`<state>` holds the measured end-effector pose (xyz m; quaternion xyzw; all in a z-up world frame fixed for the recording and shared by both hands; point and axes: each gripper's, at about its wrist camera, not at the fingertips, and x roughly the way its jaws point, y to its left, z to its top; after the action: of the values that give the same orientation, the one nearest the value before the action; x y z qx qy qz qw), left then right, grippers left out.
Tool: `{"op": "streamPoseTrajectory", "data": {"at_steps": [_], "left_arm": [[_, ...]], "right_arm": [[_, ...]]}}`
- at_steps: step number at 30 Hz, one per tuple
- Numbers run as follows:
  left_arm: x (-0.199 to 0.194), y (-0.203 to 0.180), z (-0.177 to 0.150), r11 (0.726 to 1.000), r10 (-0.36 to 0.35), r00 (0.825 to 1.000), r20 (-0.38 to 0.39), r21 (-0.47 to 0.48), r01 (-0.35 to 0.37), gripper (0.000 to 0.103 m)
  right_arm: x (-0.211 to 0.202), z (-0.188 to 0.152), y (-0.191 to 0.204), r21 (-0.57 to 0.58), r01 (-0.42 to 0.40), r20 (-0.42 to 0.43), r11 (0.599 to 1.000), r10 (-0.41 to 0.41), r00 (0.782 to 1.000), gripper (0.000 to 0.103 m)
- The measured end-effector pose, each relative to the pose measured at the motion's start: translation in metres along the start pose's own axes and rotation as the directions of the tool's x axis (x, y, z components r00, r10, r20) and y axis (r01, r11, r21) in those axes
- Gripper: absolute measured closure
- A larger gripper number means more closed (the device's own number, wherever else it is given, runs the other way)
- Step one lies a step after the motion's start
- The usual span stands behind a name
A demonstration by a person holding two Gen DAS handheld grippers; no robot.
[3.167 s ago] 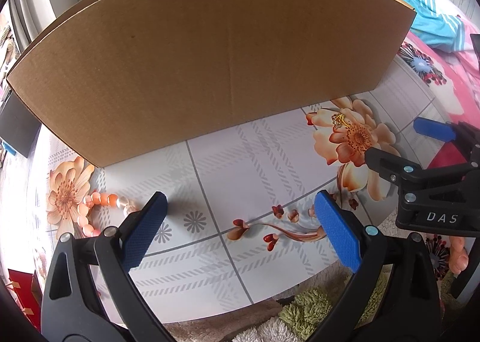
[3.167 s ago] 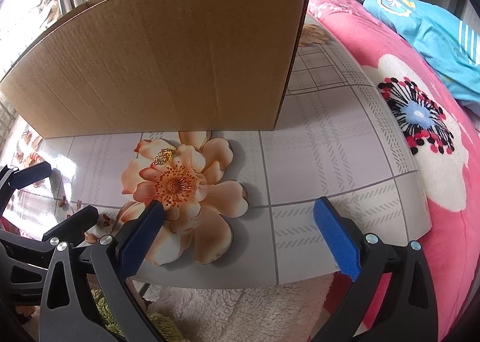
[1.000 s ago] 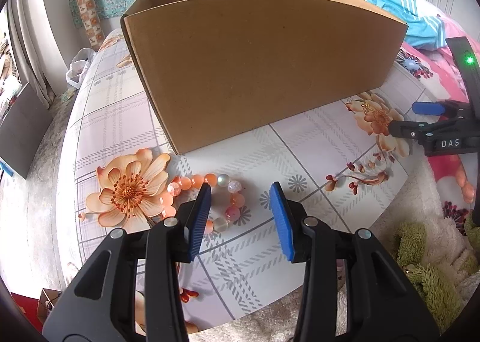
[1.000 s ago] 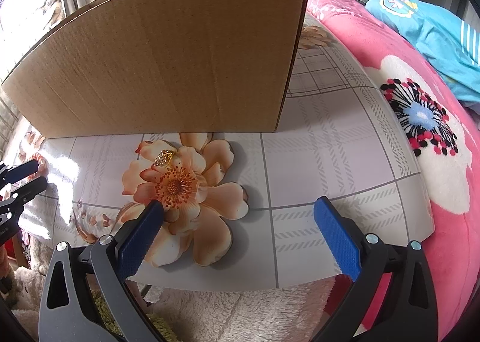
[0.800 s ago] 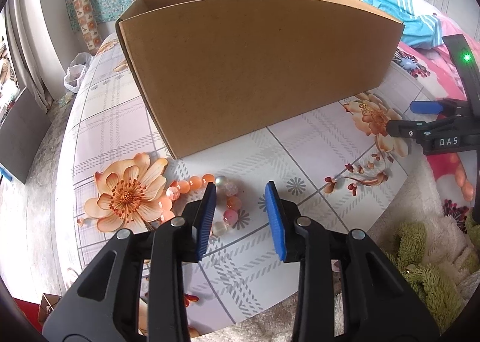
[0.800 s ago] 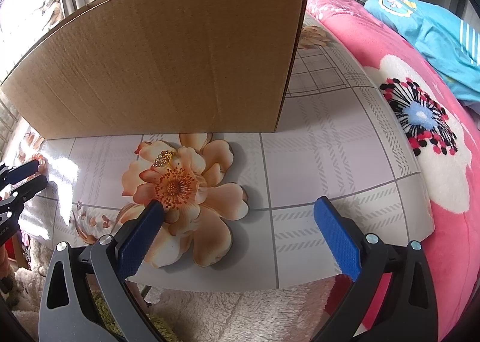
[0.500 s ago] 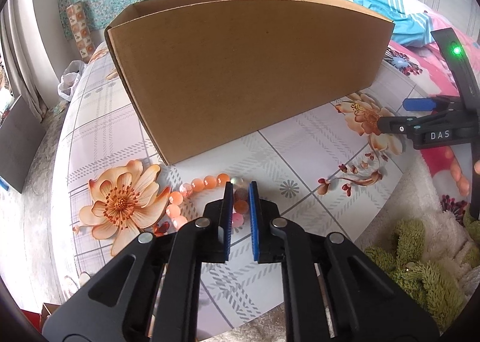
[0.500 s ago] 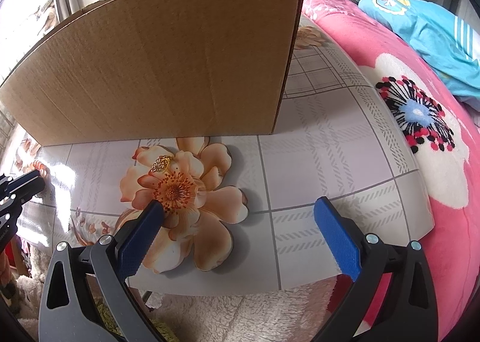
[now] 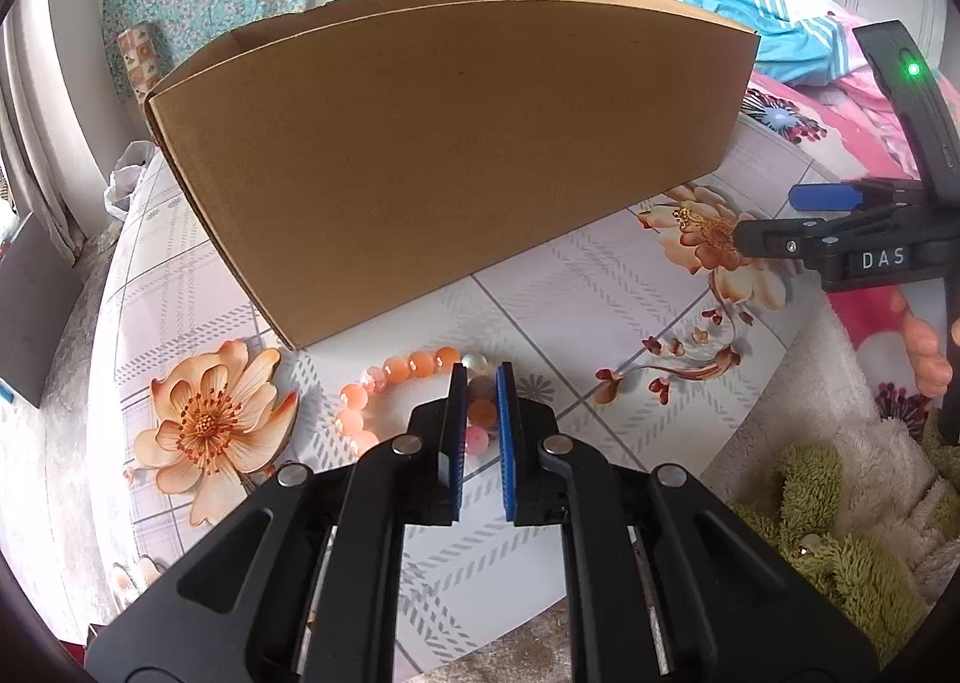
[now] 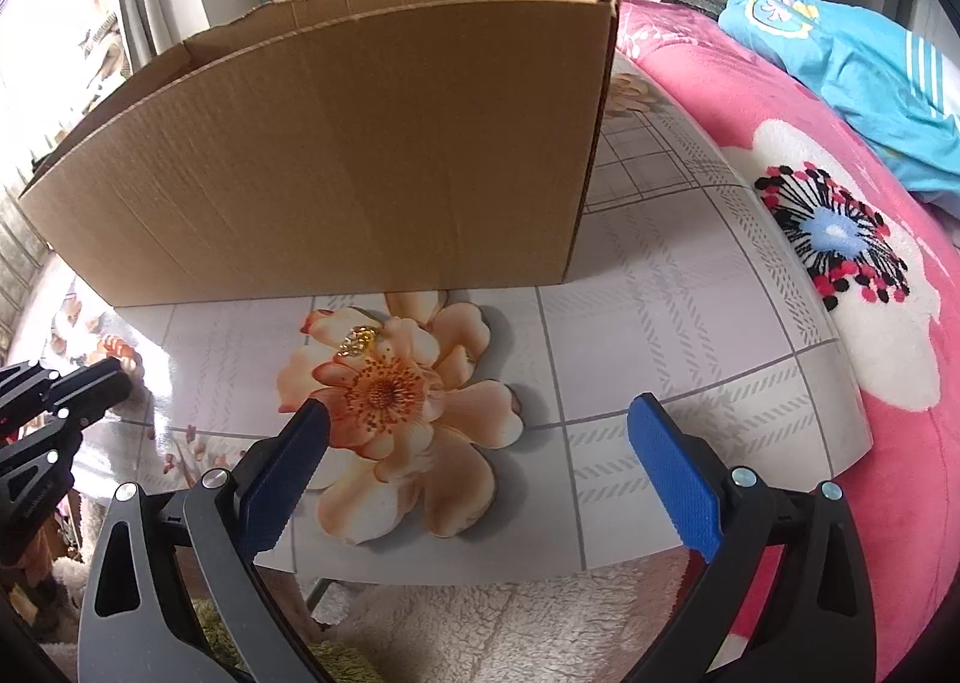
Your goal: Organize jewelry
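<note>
Left hand-held gripper (image 9: pixel 480 377) pinched nearly closed — angled down, right hand-held gripper (image 10: pixel 480 431) spread wide.

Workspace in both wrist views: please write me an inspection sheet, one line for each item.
Surface: table with a glossy flower-print cover, its near edge in view.
Job's things: bead bracelet lies on the table beside the near left corner of the box; gold ring lies on a printed flower in front of the box.
Clutter: nothing seen on the table.
Grippers: left gripper shut on the bracelet, jaws just closed on it; right gripper open, empty, above the table edge.
Cables: nothing seen.
Surroundings: pink blanket with blue cloth to the right; fluffy rug below.
</note>
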<state>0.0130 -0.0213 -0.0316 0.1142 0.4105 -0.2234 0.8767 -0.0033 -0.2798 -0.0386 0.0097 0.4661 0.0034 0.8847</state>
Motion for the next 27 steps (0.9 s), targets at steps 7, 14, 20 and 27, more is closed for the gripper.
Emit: {"op": "streamPoseTrajectory", "data": {"at_steps": [7,14,20,27], "left_arm": [[0.004,-0.005,0.003,1.0,0.001,1.0,0.014,-0.004,-0.001,0.094],[0.004,-0.005,0.004,1.0,0.001,1.0,0.017,-0.007,-0.001,0.094],[0.004,-0.005,0.003,1.0,-0.002,1.0,0.022,-0.01,0.002,0.094],[0.004,-0.003,0.003,1.0,-0.008,1.0,0.026,-0.016,0.008,0.094]], "right_arm": [[-0.003,0.001,0.014,-0.015,-0.05,0.036,0.999,0.051,0.998,0.016],[0.004,0.009,0.013,0.04,-0.09,0.027,0.995,0.089,0.996,0.043],[0.006,0.009,0.025,0.003,-0.117,0.025,0.993,0.117,0.993,0.061],[0.012,0.013,0.036,-0.068,-0.086,0.003,0.994,0.087,0.996,0.075]]}}
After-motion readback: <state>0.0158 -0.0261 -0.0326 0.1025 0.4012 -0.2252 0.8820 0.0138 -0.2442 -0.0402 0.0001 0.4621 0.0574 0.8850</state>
